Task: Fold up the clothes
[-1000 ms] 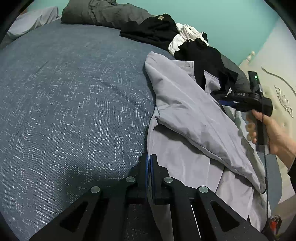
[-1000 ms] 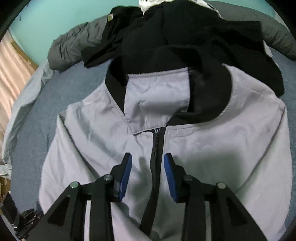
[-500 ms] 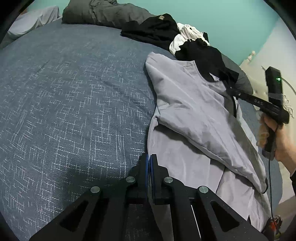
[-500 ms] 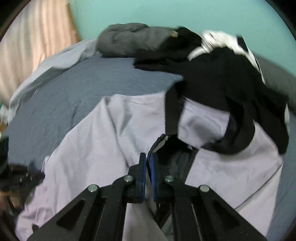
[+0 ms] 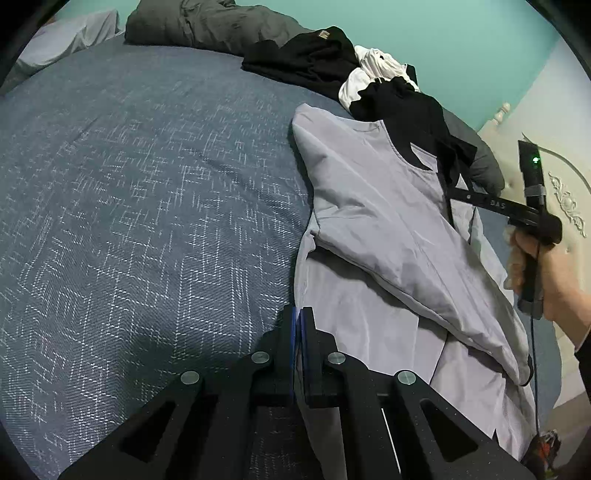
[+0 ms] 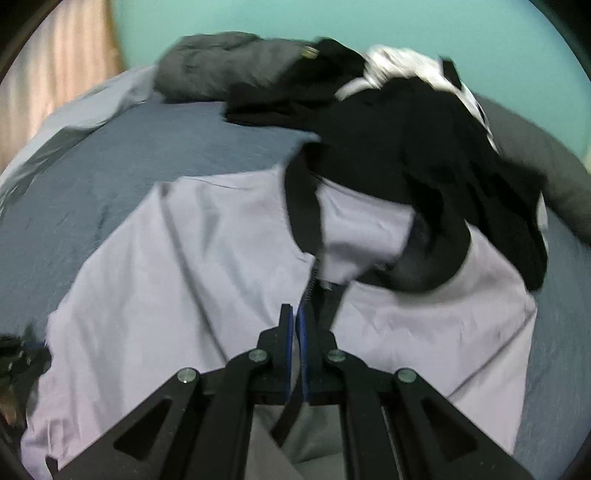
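Note:
A light grey jacket [image 5: 373, 221] with a black collar and zipper lies on the blue bedspread [image 5: 147, 184], one sleeve folded across its front. My left gripper [image 5: 298, 315] is shut on the jacket's side edge near the hem. My right gripper [image 6: 295, 315] is shut on the black zipper edge [image 6: 308, 288] just below the collar [image 6: 301, 206], and a strip of that edge hangs down behind the pads. In the left wrist view a hand [image 5: 546, 280] holds the right gripper [image 5: 452, 190] over the jacket's chest. A black garment [image 6: 424, 147] overlaps the collar.
A heap of black and white clothes [image 5: 354, 70] and a dark grey garment [image 5: 207, 22] lie at the far side of the bed by the teal wall. A cream headboard [image 5: 554, 155] stands at the right. A curtain [image 6: 55, 74] hangs at the left.
My right gripper has closed on the zipper edge, rolled, and pulled that edge up and sideways. The left gripper and the hem have stayed put.

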`<state>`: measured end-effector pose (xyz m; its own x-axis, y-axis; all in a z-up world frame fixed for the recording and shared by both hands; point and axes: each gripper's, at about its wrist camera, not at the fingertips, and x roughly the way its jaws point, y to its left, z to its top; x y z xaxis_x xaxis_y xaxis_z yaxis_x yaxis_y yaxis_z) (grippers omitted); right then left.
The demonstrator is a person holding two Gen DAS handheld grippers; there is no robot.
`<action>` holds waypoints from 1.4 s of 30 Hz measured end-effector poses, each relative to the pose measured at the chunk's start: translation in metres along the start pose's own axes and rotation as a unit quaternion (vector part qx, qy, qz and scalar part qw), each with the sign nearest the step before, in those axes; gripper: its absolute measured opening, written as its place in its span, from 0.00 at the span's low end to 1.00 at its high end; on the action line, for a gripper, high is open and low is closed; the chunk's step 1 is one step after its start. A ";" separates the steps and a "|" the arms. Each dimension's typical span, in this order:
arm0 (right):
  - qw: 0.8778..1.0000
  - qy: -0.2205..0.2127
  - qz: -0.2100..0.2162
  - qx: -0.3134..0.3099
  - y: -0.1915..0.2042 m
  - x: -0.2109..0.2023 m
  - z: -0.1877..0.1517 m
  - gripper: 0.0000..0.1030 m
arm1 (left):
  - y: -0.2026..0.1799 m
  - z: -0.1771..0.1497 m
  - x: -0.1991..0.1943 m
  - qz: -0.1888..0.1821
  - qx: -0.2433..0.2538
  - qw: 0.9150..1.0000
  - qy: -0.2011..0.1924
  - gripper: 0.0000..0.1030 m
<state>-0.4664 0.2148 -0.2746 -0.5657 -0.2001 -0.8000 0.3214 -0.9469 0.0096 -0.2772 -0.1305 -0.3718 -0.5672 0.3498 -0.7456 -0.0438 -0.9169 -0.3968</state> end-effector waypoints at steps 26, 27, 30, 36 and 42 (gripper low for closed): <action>0.997 0.049 0.000 0.059 -0.023 0.028 0.021 0.03 | 0.003 0.000 0.003 -0.007 -0.013 1.000 0.011 0.03; 0.997 0.042 -0.001 0.066 -0.027 0.019 0.020 0.03 | 0.004 0.001 0.001 -0.009 -0.016 1.000 0.011 0.03; 0.996 0.022 0.019 0.089 -0.043 -0.019 0.008 0.03 | 0.002 0.000 -0.011 -0.003 -0.014 1.000 0.006 0.05; 0.993 0.014 0.050 0.110 -0.064 -0.109 -0.042 0.07 | -0.001 -0.021 -0.038 -0.003 -0.027 0.999 0.023 0.26; 0.987 0.044 0.057 0.145 -0.094 -0.177 -0.140 0.40 | -0.012 -0.053 -0.060 -0.011 -0.031 0.997 0.075 0.31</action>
<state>-0.2901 0.3745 -0.2185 -0.4659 -0.2981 -0.8331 0.1405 -0.9545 0.2629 -0.1985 -0.1301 -0.3504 -0.4375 0.3979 -0.8064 -0.0013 -0.8970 -0.4419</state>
